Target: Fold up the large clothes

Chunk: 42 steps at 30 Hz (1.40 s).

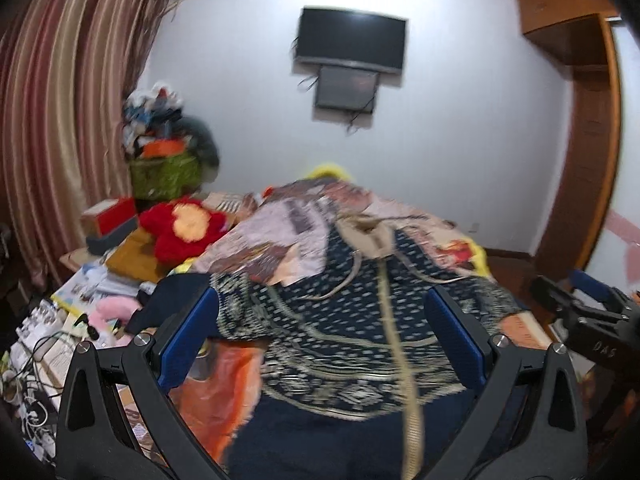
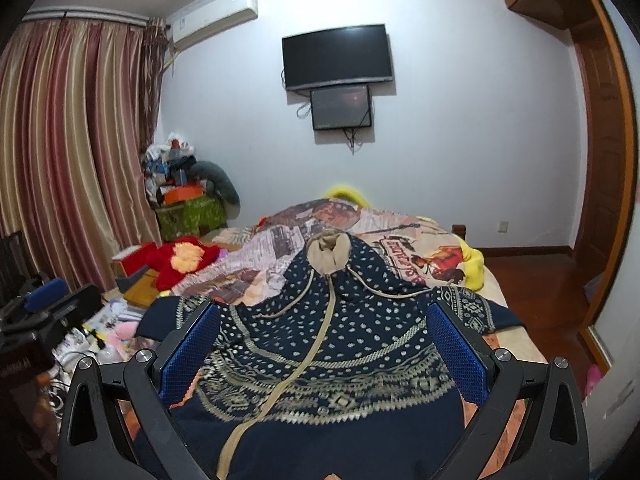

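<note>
Navy patterned hoodie [image 2: 320,344] spread flat on the bed [image 2: 416,240], hood toward the television [image 2: 337,57], left gripper [image 1: 320,332] and right gripper [image 2: 324,340] held above it, jaws spread wide, nothing gripped.

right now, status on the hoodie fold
Both hand-held grippers open, left, right. Navy patterned hoodie spread flat on bed, unfolded. Nothing gripped; red plush toy off to the side.

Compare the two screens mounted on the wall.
The upper screen is wider and larger; the lower screen is smaller and hangs just beneath it, slightly right of centre. The upper one looks plain black; the lower one shows a faint greyish reflection. Both are wall-mounted, dark, with cables trailing.
</note>
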Motion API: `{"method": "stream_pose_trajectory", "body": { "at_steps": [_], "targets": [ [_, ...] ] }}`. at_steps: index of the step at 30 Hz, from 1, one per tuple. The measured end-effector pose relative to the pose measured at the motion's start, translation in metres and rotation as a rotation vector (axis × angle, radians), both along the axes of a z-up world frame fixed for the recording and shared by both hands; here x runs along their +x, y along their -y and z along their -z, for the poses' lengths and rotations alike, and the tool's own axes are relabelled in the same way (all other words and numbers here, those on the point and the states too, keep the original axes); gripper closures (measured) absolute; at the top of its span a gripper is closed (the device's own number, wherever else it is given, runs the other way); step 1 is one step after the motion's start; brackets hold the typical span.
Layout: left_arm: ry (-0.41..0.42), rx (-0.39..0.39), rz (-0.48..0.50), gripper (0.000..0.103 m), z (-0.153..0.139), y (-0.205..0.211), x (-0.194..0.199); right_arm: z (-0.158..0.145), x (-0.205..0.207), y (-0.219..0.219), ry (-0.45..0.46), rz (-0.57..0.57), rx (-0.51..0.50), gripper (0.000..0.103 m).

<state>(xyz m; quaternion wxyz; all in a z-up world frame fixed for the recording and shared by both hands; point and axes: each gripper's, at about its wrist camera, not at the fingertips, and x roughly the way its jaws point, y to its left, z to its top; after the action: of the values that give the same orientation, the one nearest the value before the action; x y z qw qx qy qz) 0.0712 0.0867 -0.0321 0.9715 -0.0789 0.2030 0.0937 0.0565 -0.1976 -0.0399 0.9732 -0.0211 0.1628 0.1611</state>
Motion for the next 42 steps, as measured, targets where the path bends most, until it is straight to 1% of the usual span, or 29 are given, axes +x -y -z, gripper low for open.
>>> {"method": "stream_pose_trajectory", "body": {
  "at_steps": [4,8,12,15,18,19,22,26,27,29,30,32,35,36,37,38,39,40,41,42],
  "targets": [
    [-0.083,0.003,-0.098,0.0,0.019,-0.045,0.031,0.013,0.047,-0.015,-0.058,0.0,-0.05,0.0],
    [-0.189,-0.056,-0.155,0.0,0.042,-0.097,0.063,0.026,0.094,-0.026,-0.134,0.009,-0.08,0.0],
    [-0.311,-0.166,-0.219,0.0,0.074,-0.158,0.094,0.04,0.142,-0.036,-0.216,0.014,-0.109,0.0],
    [-0.377,-0.253,-0.267,0.0,0.1,-0.194,0.108,0.054,0.177,-0.043,-0.271,0.034,-0.143,0.0],
    [-0.449,-0.351,-0.288,0.0,0.127,-0.221,0.12,0.071,0.209,-0.049,-0.338,0.036,-0.16,0.0],
    [-0.475,-0.396,-0.294,0.0,0.138,-0.231,0.123,0.077,0.218,-0.051,-0.363,0.033,-0.164,0.0],
    [-0.518,-0.479,-0.306,0.001,0.161,-0.244,0.13,0.095,0.244,-0.059,-0.421,0.031,-0.197,0.0],
    [-0.549,-0.552,-0.318,0.003,0.182,-0.256,0.135,0.113,0.262,-0.074,-0.462,0.001,-0.256,0.0],
    [-0.548,-0.589,-0.311,0.004,0.188,-0.26,0.136,0.117,0.266,-0.077,-0.472,-0.009,-0.265,0.0],
    [-0.537,-0.672,-0.291,0.008,0.198,-0.268,0.137,0.123,0.273,-0.085,-0.495,-0.034,-0.277,0.0],
    [-0.533,-0.715,-0.286,0.012,0.203,-0.273,0.137,0.126,0.276,-0.088,-0.508,-0.051,-0.278,0.0],
    [-0.529,-0.77,-0.297,0.013,0.212,-0.283,0.138,0.131,0.283,-0.096,-0.538,-0.087,-0.276,0.0],
    [-0.497,-0.805,-0.325,0.016,0.216,-0.296,0.14,0.139,0.293,-0.106,-0.586,-0.139,-0.263,0.0],
    [-0.487,-0.807,-0.337,0.02,0.217,-0.303,0.141,0.141,0.295,-0.109,-0.599,-0.149,-0.259,0.0],
    [-0.485,-0.804,-0.349,0.028,0.217,-0.307,0.142,0.144,0.299,-0.112,-0.617,-0.162,-0.248,0.0],
    [-0.488,-0.801,-0.368,0.033,0.218,-0.313,0.144,0.145,0.3,-0.113,-0.628,-0.169,-0.24,0.0],
    [-0.494,-0.801,-0.383,0.041,0.22,-0.318,0.145,0.147,0.302,-0.114,-0.64,-0.175,-0.23,0.0],
    [-0.497,-0.805,-0.396,0.047,0.222,-0.322,0.147,0.149,0.304,-0.115,-0.652,-0.18,-0.221,0.0],
    [-0.493,-0.812,-0.409,0.049,0.222,-0.326,0.148,0.151,0.305,-0.116,-0.666,-0.185,-0.215,0.0],
    [-0.493,-0.811,-0.417,0.054,0.223,-0.33,0.149,0.153,0.307,-0.117,-0.678,-0.189,-0.211,0.0]
  ]
}}
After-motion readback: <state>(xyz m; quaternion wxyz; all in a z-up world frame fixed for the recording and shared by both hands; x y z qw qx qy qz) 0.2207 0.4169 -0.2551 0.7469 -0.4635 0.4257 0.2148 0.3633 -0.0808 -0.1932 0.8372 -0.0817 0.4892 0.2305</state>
